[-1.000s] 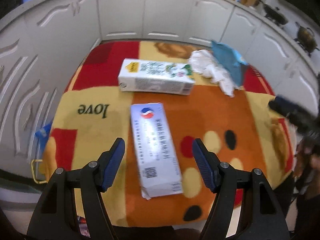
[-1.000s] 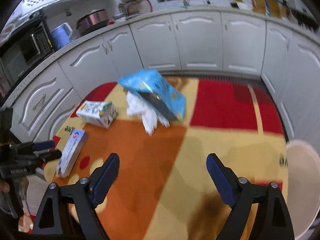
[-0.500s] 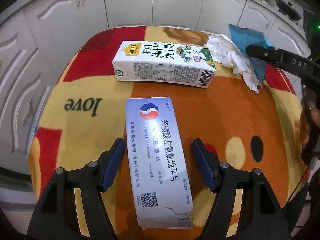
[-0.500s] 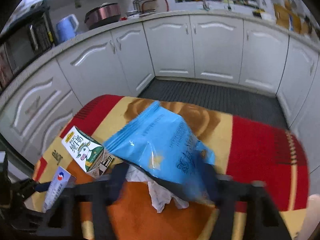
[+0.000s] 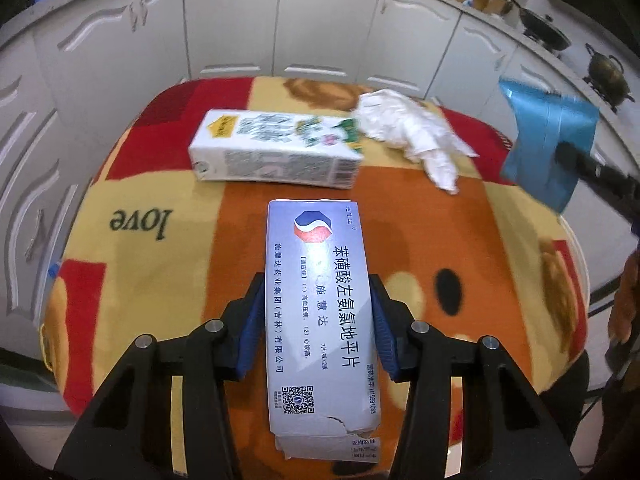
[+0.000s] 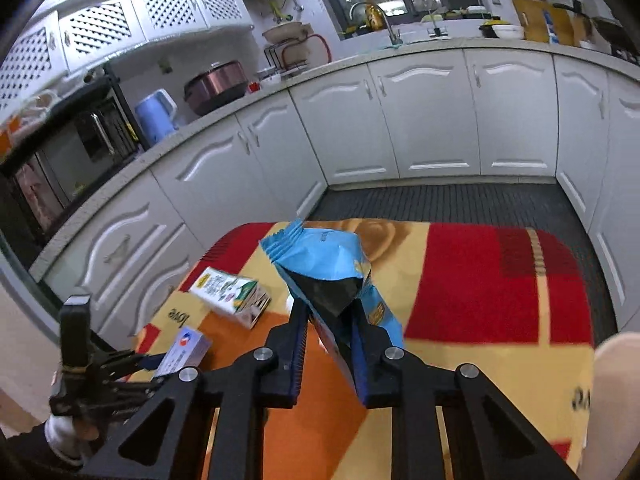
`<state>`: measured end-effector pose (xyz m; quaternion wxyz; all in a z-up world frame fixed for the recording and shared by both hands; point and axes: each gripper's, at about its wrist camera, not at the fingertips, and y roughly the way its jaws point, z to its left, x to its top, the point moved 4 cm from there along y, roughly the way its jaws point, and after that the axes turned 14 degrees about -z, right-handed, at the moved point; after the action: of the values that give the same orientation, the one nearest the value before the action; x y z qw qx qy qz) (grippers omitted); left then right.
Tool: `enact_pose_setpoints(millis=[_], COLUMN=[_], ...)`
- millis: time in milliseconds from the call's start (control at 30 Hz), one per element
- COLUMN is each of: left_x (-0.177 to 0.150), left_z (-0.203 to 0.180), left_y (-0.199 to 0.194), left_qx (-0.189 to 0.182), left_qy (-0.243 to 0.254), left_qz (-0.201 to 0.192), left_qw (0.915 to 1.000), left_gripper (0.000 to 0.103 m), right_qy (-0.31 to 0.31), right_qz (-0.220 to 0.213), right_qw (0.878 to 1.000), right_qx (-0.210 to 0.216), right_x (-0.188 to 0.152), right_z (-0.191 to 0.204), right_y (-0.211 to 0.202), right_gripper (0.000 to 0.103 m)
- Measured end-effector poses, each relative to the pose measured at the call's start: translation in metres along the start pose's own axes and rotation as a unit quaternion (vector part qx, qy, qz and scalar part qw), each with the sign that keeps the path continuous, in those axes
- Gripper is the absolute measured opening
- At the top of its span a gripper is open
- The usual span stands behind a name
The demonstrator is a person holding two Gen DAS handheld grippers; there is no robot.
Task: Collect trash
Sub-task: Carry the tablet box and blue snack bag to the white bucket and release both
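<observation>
My right gripper (image 6: 328, 344) has just closed on the blue wrapper (image 6: 324, 264) and holds it above the table (image 6: 480, 280). My left gripper (image 5: 316, 320) has just closed onto the pill box (image 5: 320, 312), pads against its long sides; the box lies flat. Milk carton (image 5: 276, 150) and tissue (image 5: 412, 128) remain beyond it.

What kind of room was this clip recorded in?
A home kitchen, most likely: white cabinets run under a countertop that carries a sink tap, a blue kettle and a cooker pot, with a wok further along.
</observation>
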<state>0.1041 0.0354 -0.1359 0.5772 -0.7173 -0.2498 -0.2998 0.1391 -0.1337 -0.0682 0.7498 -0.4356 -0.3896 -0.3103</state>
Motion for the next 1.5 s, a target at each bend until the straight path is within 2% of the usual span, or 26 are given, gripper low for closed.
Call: enact_pose_setpoints(millis=[433, 767, 1133, 1500], left_x=[0.015, 0.022, 0.03, 0.036], left_z=[-0.08, -0.141, -0.212, -0.276], left_y=[-0.013, -0.007, 0.0, 0.019], left_qx=[-0.062, -0.098, -0.139, -0.19], left_qy=[0.037, 0.072, 0.115, 0.129], left_qz=[-0.024, -0.025, -0.029, -0.017], left_qw=[0.9971, 0.9922, 0.9831, 0.9732], left_gripper=[0.046, 0.046, 0.046, 0.046], right_qy=[0.028, 0.051, 0.072, 0.098], right_qz=[-0.024, -0.054, -0.083, -0.088], right_qw=[0.999, 0.995, 0.988, 0.978], right_qx=[-0.033, -0.065, -0.109, -0.164], right_x=[-0.023, -0.022, -0.021, -0.032], right_z=[-0.021, -0.049, -0.086, -0.129], right_y=[-0.074, -0.122, -0.168, -0.193], right_gripper=[0.018, 0.017, 0.017, 0.017])
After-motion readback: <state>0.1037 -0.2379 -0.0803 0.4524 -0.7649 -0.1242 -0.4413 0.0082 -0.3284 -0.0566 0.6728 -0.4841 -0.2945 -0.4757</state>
